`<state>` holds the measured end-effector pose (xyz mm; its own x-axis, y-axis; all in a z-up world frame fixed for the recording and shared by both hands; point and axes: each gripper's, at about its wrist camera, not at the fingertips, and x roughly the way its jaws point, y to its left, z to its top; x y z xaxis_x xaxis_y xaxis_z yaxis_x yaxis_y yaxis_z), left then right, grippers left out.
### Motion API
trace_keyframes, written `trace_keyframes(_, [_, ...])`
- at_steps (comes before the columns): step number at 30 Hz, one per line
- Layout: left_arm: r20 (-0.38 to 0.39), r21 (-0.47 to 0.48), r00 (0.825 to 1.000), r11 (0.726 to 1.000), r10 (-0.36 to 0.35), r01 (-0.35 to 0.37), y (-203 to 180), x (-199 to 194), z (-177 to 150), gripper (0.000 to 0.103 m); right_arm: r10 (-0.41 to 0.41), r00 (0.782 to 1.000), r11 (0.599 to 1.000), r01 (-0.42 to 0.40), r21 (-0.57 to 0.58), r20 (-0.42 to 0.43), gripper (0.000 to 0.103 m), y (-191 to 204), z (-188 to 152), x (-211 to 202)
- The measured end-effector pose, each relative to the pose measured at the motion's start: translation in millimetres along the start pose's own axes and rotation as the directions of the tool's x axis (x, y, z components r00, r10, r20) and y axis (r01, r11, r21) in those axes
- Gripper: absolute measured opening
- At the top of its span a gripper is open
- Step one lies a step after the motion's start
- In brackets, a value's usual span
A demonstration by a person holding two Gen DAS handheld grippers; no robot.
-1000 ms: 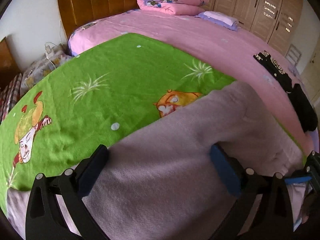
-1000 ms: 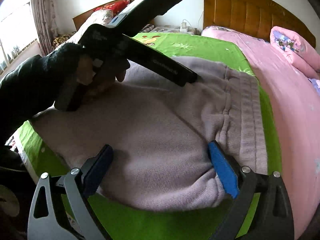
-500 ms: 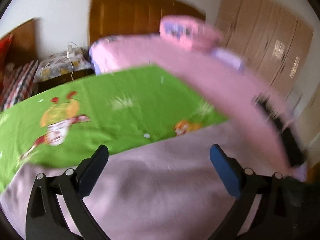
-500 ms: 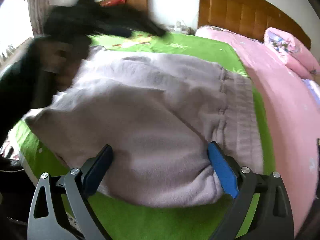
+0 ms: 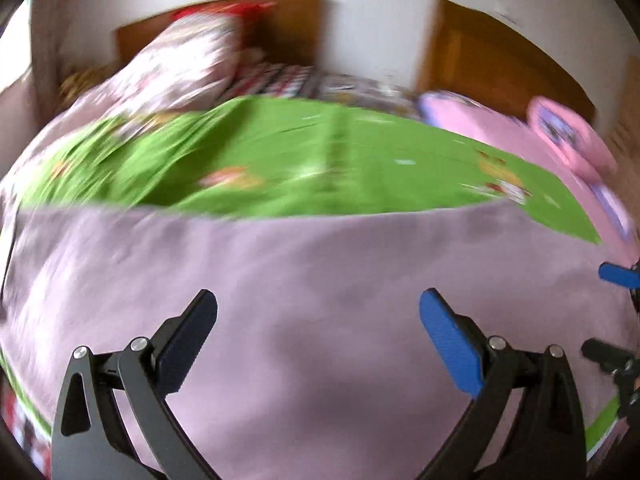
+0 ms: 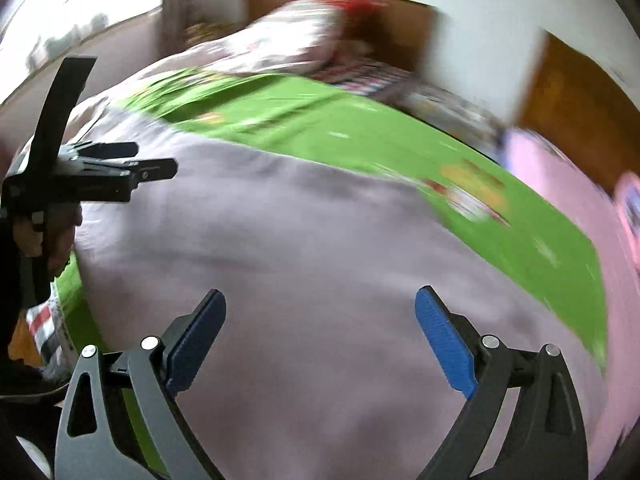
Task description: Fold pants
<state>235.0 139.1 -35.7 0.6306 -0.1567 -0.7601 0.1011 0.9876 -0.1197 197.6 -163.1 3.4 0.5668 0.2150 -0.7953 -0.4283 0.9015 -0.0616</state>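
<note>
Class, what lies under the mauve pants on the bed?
The pants lie on a green cartoon-print blanket, showing beyond their far edge. The part beneath the pants is covered.

One pants (image 5: pixel 320 280); one green blanket (image 5: pixel 360 160); two claws, left (image 5: pixel 318 332), right (image 6: pixel 320 328).

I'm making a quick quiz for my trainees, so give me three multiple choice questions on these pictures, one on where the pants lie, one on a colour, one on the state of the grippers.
1. Where do the pants lie?
A. on the green sheet
B. on the floor
C. on a chair

2. What colour are the pants?
A. black
B. pale mauve
C. yellow

3. How do the left gripper and right gripper stand?
A. both shut on cloth
B. one open, one shut
C. both open

Answers:
1 A, green sheet shows along the pants' far edge.
2 B, the cloth is pale mauve in both views.
3 C, each pair of fingers stands wide apart, nothing between them.
</note>
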Motion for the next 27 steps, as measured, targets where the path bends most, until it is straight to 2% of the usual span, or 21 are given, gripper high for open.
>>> trace_keyframes(2, [-0.026, -0.066, 1.0, 0.998, 0.008, -0.009, 26.6, 4.7, -3.0, 0.101, -0.002, 0.998, 1.0, 0.002, -0.002, -0.065, 0.092, 6.9, 9.7, 25.9])
trace_keyframes(5, [0.018, -0.126, 0.996, 0.989, -0.083, 0.084, 48.0, 0.2, -9.1, 0.101, 0.027, 0.988, 0.999, -0.019, 0.05, -0.151, 0.093, -5.8, 0.6, 53.7])
trace_keyframes(7, [0.023, -0.119, 0.996, 0.989, -0.084, 0.086, 47.2, 3.2, -4.7, 0.101, 0.067, 0.988, 0.991, -0.05, 0.121, -0.14, 0.093, -20.3, -6.9, 50.0])
trace_keyframes(10, [0.01, -0.09, 0.999, 0.995, -0.045, 0.046, 41.4, 9.9, -0.9, 0.101, 0.026, 0.982, 0.992, -0.003, 0.123, -0.188, 0.093, -28.3, -8.3, 45.2])
trace_keyframes(12, [0.003, -0.076, 1.0, 0.997, -0.027, 0.027, 39.0, 10.8, -2.0, 0.101, -0.039, 0.971, 0.989, 0.072, 0.132, -0.236, 0.093, -25.2, 1.2, 46.9])
trace_keyframes(13, [0.004, -0.077, 1.0, 0.997, -0.027, 0.027, 38.4, 8.4, -6.7, 0.101, -0.073, 0.97, 0.988, 0.103, 0.119, -0.234, 0.095, -19.5, 8.1, 46.8])
trace_keyframes(14, [0.008, -0.085, 0.999, 0.996, -0.037, 0.037, 38.9, 7.5, -6.4, 0.101, -0.069, 0.979, 0.992, 0.088, 0.092, -0.192, 0.095, -6.1, 18.6, 41.6])
trace_keyframes(16, [0.03, -0.117, 0.997, 0.991, -0.067, 0.07, 43.7, 2.7, -8.6, 0.101, 0.029, 0.992, 0.999, -0.025, 0.04, -0.119, 0.095, 20.4, 43.3, 38.5])
trace_keyframes(17, [0.043, -0.137, 0.996, 0.987, -0.077, 0.082, 48.6, -1.1, -10.8, 0.101, 0.095, 0.992, 0.995, -0.096, -0.005, -0.08, 0.095, 41.1, 62.3, 40.5])
trace_keyframes(20, [0.122, -0.213, 0.989, 0.972, -0.077, 0.102, 68.8, -29.5, -21.4, 0.101, 0.16, 0.987, 0.978, -0.162, -0.135, -0.024, 0.095, 90.5, 107.0, 55.2])
trace_keyframes(22, [0.178, -0.302, 0.984, 0.953, 0.03, 0.026, 96.6, -55.6, -33.4, 0.098, 0.229, 0.973, 0.951, -0.232, -0.205, -0.038, 0.097, 118.9, 130.5, 71.2])
trace_keyframes(24, [0.205, -0.391, 0.977, 0.92, 0.062, 0.024, 136.9, -76.6, -48.2, 0.099, 0.299, 0.953, 0.918, -0.3, -0.261, -0.042, 0.097, 151.8, 151.3, 86.2])
trace_keyframes(27, [0.199, -0.52, 0.971, 0.854, 0.135, -0.012, 198.9, -102.1, -68.9, 0.099, 0.339, 0.939, 0.89, -0.338, -0.305, -0.051, 0.097, 187.6, 158.4, 97.5])
